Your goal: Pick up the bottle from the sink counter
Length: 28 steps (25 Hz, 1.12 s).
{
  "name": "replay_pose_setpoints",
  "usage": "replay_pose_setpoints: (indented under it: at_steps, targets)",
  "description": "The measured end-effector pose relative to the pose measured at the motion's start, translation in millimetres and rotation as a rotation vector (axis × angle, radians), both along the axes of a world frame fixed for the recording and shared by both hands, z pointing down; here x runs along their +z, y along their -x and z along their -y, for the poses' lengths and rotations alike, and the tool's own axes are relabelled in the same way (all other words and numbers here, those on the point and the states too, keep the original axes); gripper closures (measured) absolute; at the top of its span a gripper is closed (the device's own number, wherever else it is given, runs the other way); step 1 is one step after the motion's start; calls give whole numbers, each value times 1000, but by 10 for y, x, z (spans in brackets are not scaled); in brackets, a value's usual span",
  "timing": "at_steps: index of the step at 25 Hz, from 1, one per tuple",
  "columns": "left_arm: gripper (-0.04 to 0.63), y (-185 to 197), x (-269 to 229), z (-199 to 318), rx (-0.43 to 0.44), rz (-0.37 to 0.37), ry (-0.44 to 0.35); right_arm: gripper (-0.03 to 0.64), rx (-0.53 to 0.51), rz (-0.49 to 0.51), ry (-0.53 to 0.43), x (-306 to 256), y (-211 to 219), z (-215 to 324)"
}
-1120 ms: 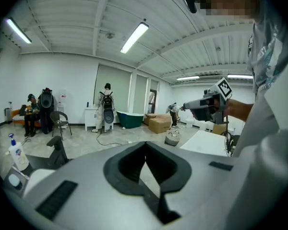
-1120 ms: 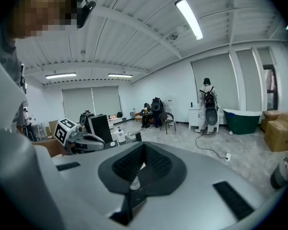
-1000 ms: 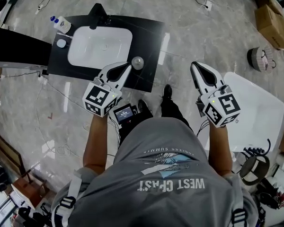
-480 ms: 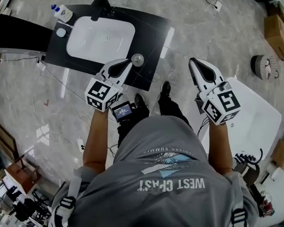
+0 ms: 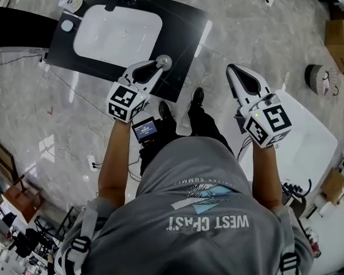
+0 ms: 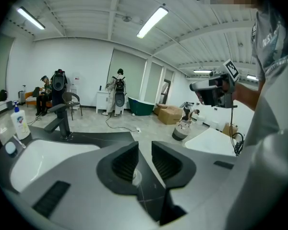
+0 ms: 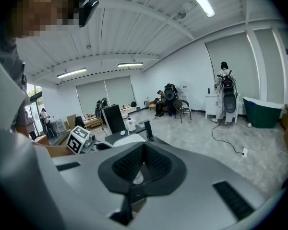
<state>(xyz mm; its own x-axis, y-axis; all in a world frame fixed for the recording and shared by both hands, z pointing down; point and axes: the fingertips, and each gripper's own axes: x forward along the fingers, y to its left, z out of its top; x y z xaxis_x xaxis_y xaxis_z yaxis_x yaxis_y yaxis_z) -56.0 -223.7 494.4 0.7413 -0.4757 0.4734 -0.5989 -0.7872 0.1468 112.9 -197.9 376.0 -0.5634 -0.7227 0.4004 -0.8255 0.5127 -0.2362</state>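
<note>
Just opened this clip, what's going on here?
A person stands at a black sink counter with a gripper in each hand. The left gripper hangs over the counter's near edge; its jaws have just been opening and nothing is between them. The right gripper is shut and empty, off to the counter's side. The bottle stands untouched at the far corner.

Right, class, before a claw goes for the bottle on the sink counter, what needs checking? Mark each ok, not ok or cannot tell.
1. The bottle upright on the counter: ok.
2. The left claw open wide enough: probably not ok; jaws have just been opening, gap narrow, nothing between.
3. The right claw ready: not ok; shut, empty.
4. Reach: not ok; the left claw hangs over the near side, the bottle at the far corner.
5. The faucet clear of the reach: cannot tell.
</note>
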Motion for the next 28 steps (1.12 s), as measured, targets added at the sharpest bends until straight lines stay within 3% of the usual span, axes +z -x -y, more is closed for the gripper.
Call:
replay_pose_setpoints:
  at_steps: [11, 28]
  targets:
    - [441, 10, 510, 67, -26, 34, 61, 620, -31, -6, 56, 207, 14, 56]
    - [219, -90, 1155, 179, -25, 111, 79, 620, -82, 1, 125, 477, 111, 231]
